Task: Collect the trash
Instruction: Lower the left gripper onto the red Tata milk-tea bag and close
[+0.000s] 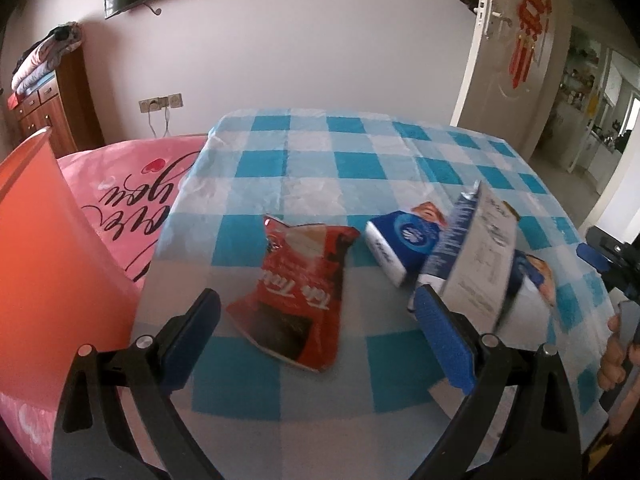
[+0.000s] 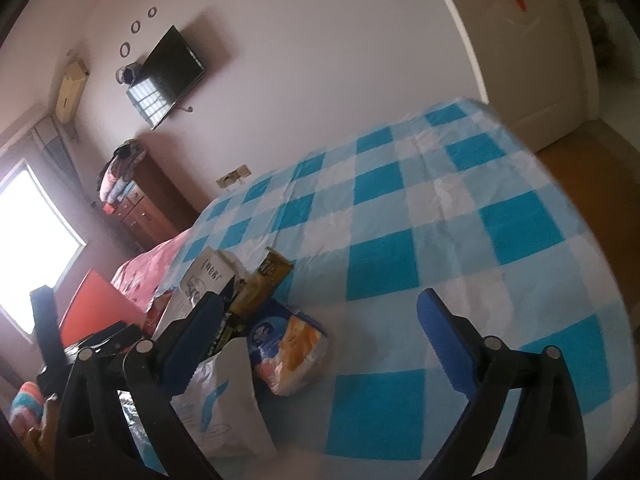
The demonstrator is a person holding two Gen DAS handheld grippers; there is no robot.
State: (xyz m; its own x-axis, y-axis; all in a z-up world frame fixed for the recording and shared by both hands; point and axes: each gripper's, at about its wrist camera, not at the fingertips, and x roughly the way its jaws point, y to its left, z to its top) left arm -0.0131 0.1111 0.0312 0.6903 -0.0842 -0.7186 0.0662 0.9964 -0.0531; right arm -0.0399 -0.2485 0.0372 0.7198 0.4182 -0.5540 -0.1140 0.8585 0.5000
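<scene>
- On the blue checked cloth (image 1: 320,148), the red snack wrapper (image 1: 296,292) lies flat, just ahead of the left gripper (image 1: 316,340), whose fingers stand wide apart and hold nothing.
- Right of the wrapper, close beside it, sits a blue tissue pack (image 1: 404,240); a white and blue carton (image 1: 472,256), blurred, is tilted in front of the pack.
- Left of the wrapper, beyond the cloth edge, come a pink pillow (image 1: 132,184) and an orange bin (image 1: 52,272).
- Far from the wrapper, the right gripper (image 2: 320,344) is also spread and empty; at its left finger lie a yellow packet (image 2: 264,284), perhaps snack, and a crumpled white bag (image 2: 224,400).
- Behind the wrapper the cloth is bare up to its far edge.
</scene>
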